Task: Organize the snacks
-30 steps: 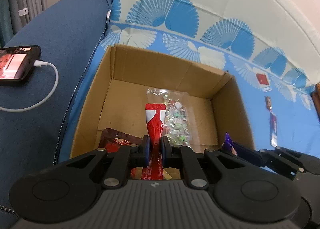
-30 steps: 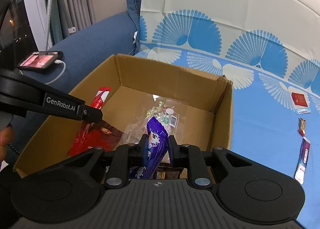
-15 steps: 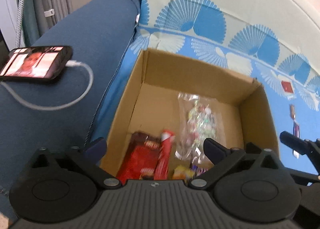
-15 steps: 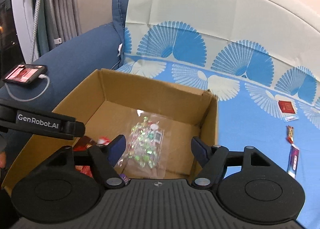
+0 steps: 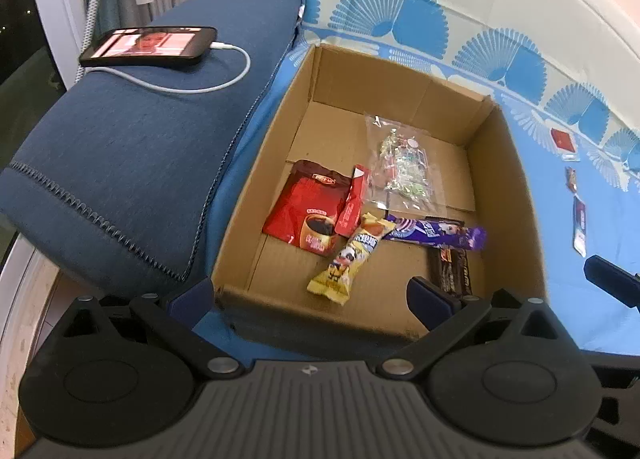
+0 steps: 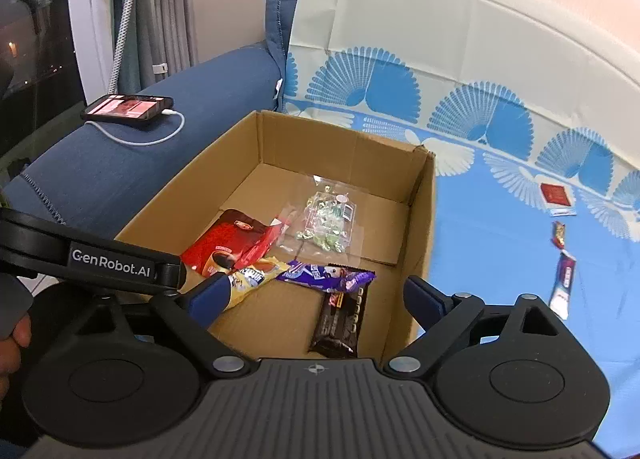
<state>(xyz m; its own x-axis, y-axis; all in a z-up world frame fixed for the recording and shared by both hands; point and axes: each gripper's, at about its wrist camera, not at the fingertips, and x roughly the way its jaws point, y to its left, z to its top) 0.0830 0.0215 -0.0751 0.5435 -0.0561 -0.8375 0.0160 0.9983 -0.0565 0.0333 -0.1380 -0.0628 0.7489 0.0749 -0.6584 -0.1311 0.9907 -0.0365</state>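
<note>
Left gripper (image 5: 310, 295) spread wide, holding nothing, cardboard box (image 5: 508, 195) right ahead of my fingers | right gripper (image 6: 316, 295) spread wide too, empty | purple bar (image 6: 326, 273) lying flat in the box just past my right fingertips, red stick (image 5: 352, 205) beyond my left ones

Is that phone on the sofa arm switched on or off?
On. The phone lies flat on the sofa arm with its screen lit, showing a reddish picture, and a white cable is plugged into it.
</note>
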